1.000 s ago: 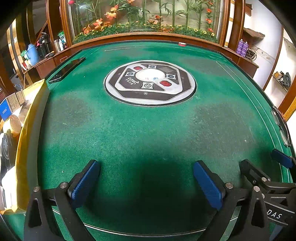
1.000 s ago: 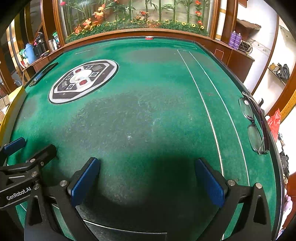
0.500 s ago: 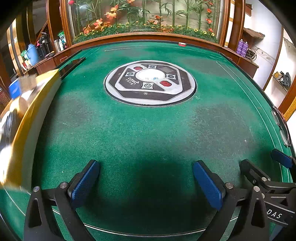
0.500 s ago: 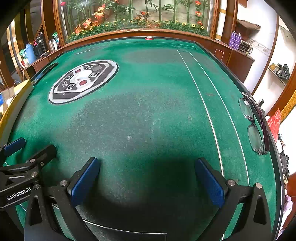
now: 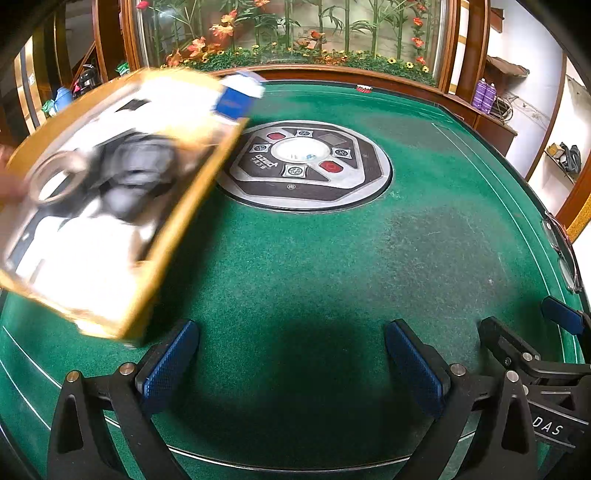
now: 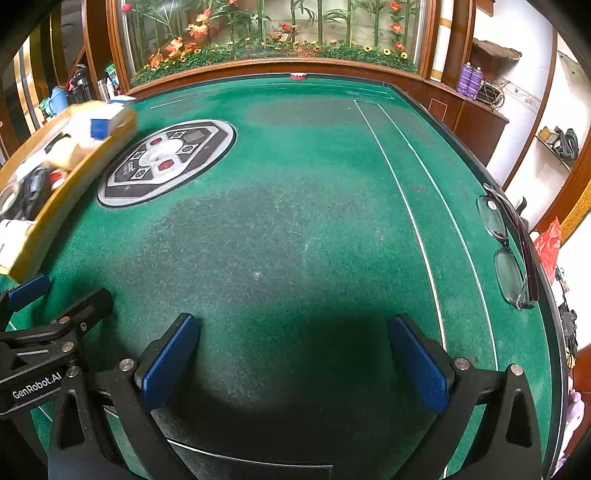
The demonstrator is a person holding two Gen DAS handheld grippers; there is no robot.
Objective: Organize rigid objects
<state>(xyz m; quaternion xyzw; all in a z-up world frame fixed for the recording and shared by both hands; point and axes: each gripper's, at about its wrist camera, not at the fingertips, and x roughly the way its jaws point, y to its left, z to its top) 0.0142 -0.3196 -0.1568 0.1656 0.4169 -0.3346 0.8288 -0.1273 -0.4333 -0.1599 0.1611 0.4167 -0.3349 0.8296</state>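
Tray of objects at the left, nearer the left hand-held gripper

The blurred yellow tray fills the upper left of the left view, long axis running lower left to upper right, tilted above the green surface. Left hand-held gripper and right hand-held gripper both gape wide, holding nothing.

This looks like a games or mahjong room, perhaps in a home: a green felt-topped table fills the view, with a round grey-and-black button control panel at 12 o'clock and a glass-fronted display of artificial bamboo and orange flowers beyond.
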